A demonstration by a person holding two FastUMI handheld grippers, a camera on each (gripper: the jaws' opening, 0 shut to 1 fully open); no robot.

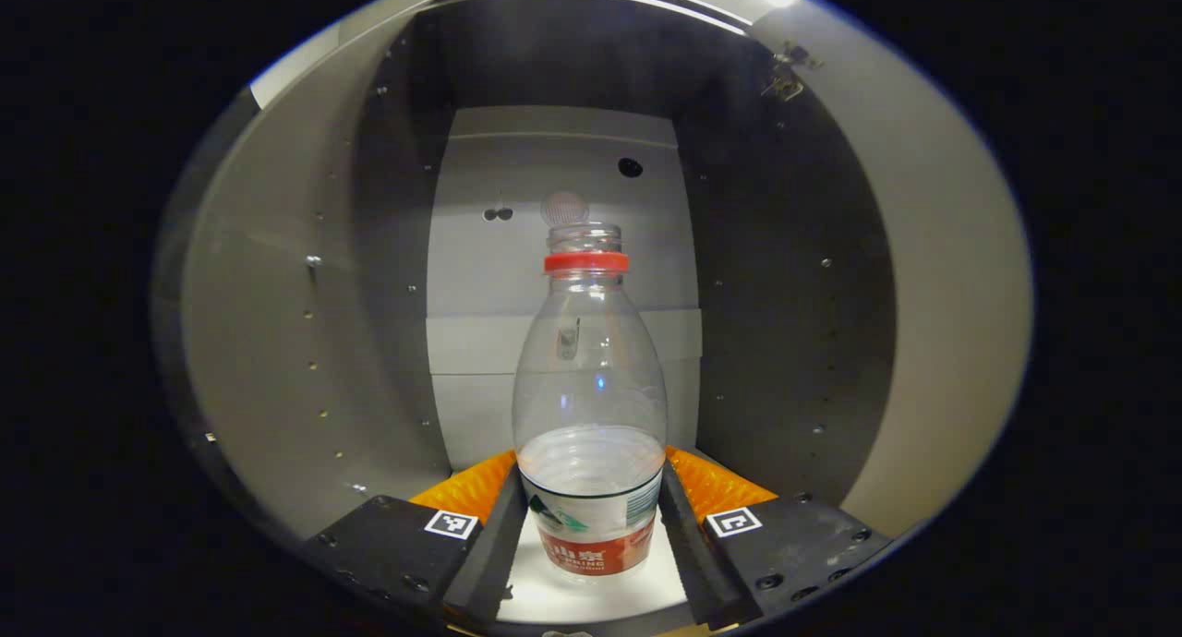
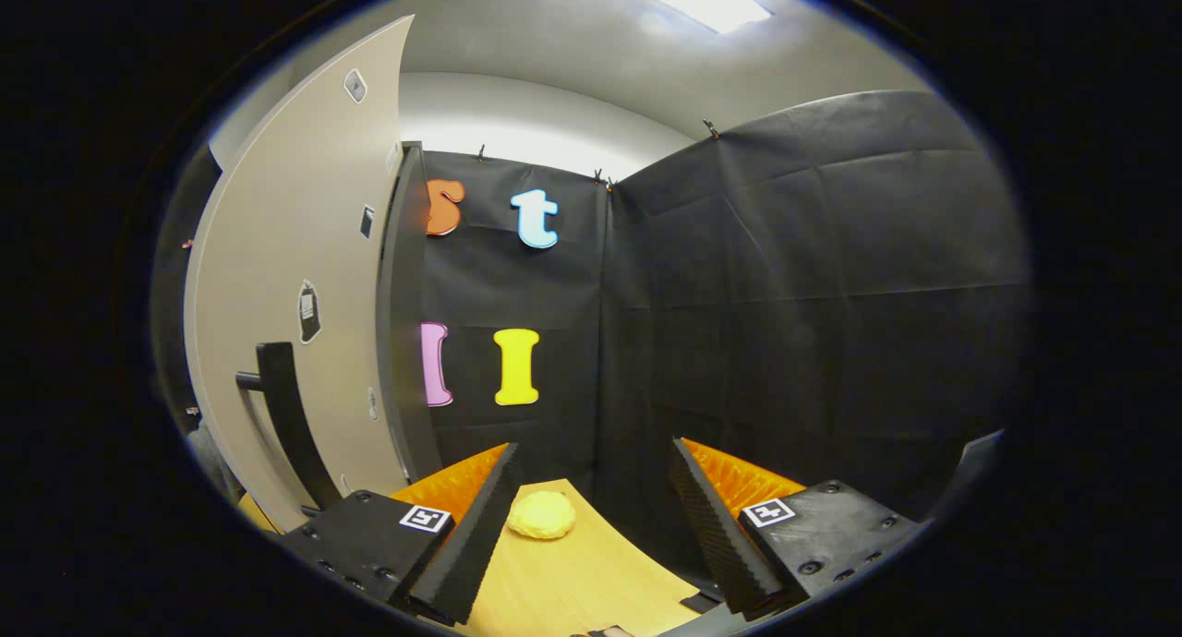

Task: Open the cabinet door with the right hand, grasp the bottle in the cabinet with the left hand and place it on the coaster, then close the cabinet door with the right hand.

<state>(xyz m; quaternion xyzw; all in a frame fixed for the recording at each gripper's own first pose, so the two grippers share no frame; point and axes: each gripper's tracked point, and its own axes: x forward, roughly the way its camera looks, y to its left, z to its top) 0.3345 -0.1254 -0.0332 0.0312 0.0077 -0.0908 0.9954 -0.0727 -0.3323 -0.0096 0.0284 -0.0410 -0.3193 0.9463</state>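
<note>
one bottle (image 1: pixel 591 406) stands between the left gripper's (image 1: pixel 591 498) two fingers.

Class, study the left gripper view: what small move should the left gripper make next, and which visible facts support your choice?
Probably close the left gripper on the bottle. The bottle stands upright inside the open cabinet, its lower body already between the open jaws with a slight gap on each side, so no further reach seems needed. The cabinet door is swung open, and the coaster waits on the table.

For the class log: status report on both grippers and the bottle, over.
Left gripper open around bottle, no squeeze visible. Right gripper open, empty. Cabinet door open, coaster unobstructed.
</note>
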